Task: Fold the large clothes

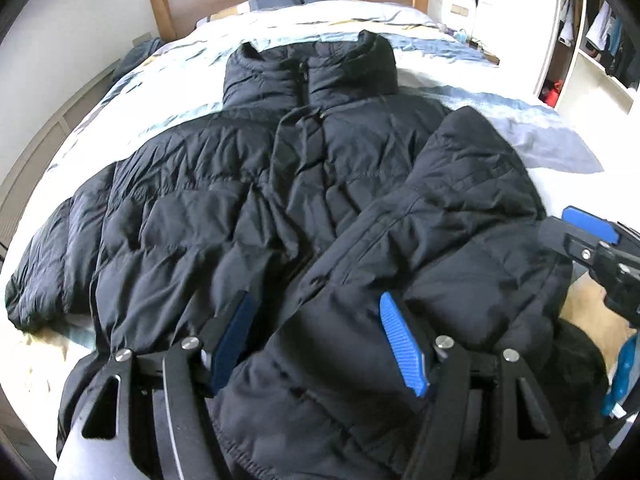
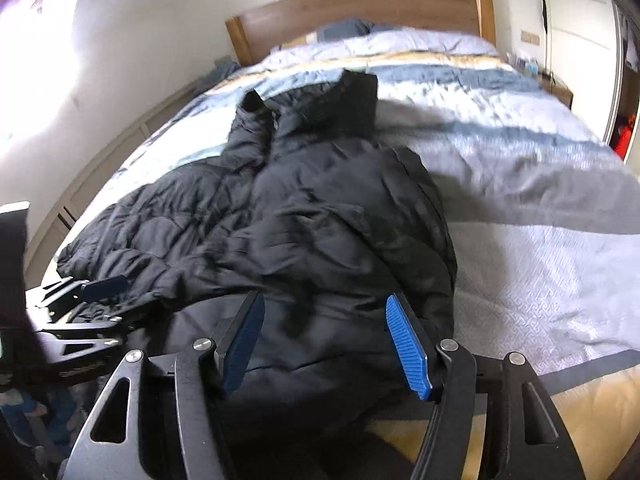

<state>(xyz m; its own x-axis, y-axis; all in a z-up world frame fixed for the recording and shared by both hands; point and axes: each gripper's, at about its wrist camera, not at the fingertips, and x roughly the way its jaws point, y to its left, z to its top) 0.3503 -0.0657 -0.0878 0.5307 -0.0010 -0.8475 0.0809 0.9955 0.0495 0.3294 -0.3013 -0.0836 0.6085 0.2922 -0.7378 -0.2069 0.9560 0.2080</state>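
A black quilted puffer jacket lies collar-up on the bed's pale blue-and-white striped quilt, its right side folded across the front. The left gripper and right gripper tilt downward, blue-padded jaws spread over the hem, pinching nothing.

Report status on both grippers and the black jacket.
Left gripper jaws wide, jacket hem between them, no pinch seen. Right gripper jaws apart over the folded-in side. Black puffer jacket on the bed, one sleeve folded across. Nothing in the way.
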